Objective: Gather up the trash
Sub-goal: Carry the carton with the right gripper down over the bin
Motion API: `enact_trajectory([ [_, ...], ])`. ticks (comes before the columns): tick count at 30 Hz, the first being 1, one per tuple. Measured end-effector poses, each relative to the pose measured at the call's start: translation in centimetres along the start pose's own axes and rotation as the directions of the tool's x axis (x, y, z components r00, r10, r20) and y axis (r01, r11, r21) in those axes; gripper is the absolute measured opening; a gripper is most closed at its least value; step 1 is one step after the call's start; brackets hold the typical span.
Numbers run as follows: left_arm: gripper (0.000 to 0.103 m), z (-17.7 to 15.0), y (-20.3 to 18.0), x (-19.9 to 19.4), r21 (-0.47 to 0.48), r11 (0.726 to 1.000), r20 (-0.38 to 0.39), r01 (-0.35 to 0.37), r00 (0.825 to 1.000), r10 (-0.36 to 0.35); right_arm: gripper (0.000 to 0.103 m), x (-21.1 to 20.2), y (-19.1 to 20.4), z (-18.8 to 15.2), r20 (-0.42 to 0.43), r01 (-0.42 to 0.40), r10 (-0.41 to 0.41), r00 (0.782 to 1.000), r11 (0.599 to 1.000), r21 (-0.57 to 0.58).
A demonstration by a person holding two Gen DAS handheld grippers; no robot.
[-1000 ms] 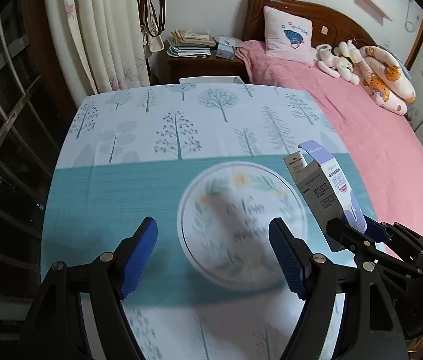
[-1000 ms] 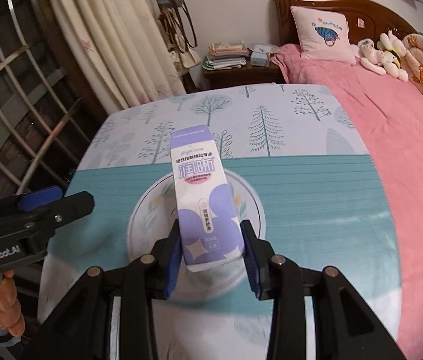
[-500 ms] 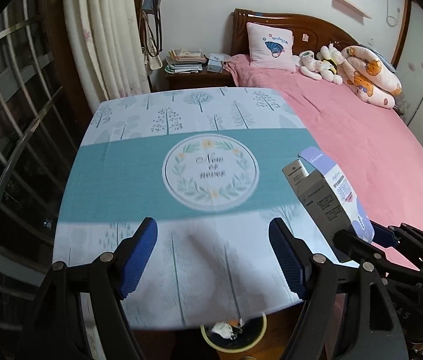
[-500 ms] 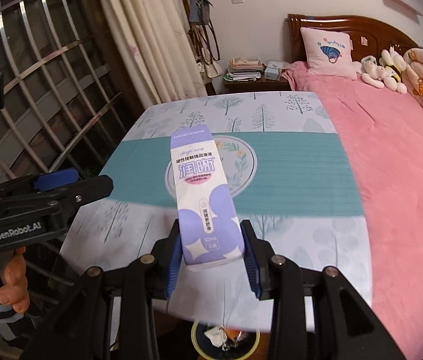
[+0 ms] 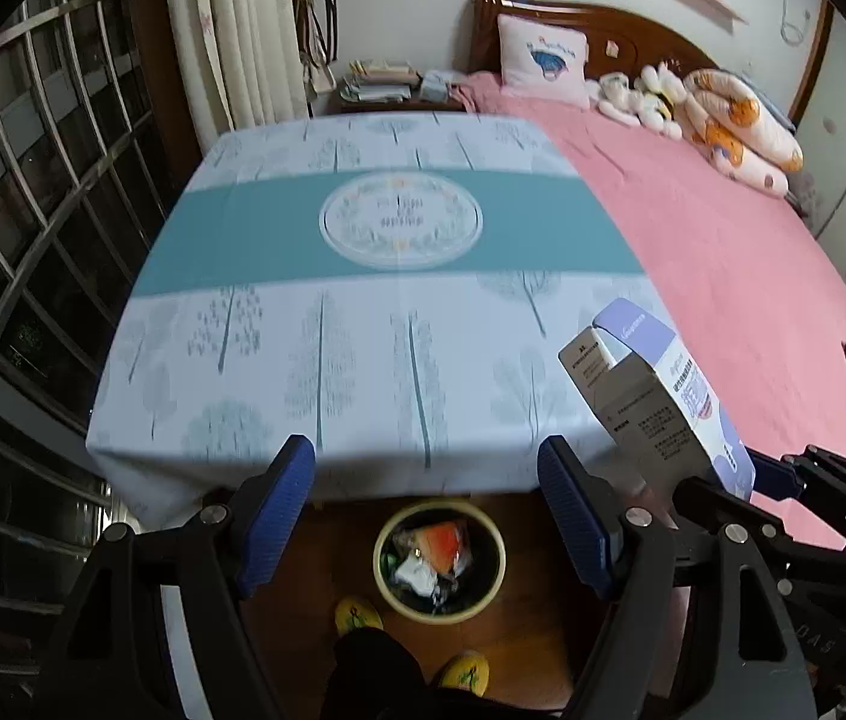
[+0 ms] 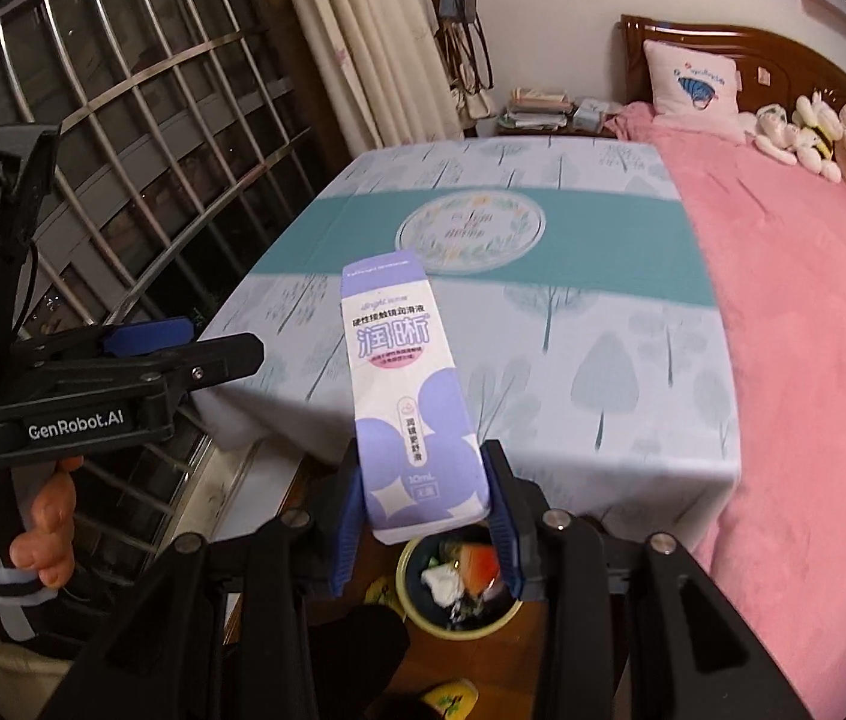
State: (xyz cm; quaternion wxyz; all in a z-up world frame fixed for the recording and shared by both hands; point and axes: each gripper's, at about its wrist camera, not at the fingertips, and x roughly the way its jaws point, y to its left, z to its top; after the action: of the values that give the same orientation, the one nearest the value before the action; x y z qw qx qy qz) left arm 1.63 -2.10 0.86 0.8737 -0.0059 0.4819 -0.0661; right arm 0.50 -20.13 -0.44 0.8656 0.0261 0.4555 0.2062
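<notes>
My right gripper (image 6: 426,504) is shut on a tall white and purple carton (image 6: 408,396), its blue pads pressing the carton's lower sides. The carton (image 5: 657,396) also shows at the right of the left wrist view, tilted, held above the table's near corner. Below it on the floor stands a round yellow-rimmed trash bin (image 6: 453,594) with crumpled trash inside; the bin (image 5: 440,561) lies between my left gripper's fingers in the left wrist view. My left gripper (image 5: 426,510) is open and holds nothing, hanging over the table's near edge.
A table with a tree-print cloth (image 5: 363,312) fills the middle. A bed with a pink blanket (image 5: 741,252) runs along the right. A barred window (image 6: 123,138) stands on the left. The person's yellow slippers (image 5: 357,612) are on the wooden floor beside the bin.
Both grippers have drawn back from above the table's round emblem past its near edge. The floor and the trash bin have come into view below. The carton stays gripped.
</notes>
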Motion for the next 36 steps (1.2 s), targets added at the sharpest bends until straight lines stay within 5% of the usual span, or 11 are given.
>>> enact_trajectory([
  [15, 0.076, -6.7, 1.7, 6.5, 0.028, 0.997, -0.197, 0.071, 0.978, -0.064, 0.037, 6.4, 1.1, -7.6, -0.189, 0.017, -0.005, 0.982, 0.998, 0.058],
  [26, 0.094, -11.8, 4.4, 16.4, 0.054, 0.988, -0.267, 0.144, 0.956, -0.125, 0.037, 17.0, -0.8, -14.0, -0.32, 0.11, -0.068, 0.945, 0.987, 0.114],
  [36, 0.096, -16.3, 6.6, 26.1, 0.07, 0.987, -0.297, 0.147, 0.947, -0.12, 0.037, 27.6, -4.0, -19.6, -0.38, 0.16, -0.091, 0.921, 0.975, 0.154],
])
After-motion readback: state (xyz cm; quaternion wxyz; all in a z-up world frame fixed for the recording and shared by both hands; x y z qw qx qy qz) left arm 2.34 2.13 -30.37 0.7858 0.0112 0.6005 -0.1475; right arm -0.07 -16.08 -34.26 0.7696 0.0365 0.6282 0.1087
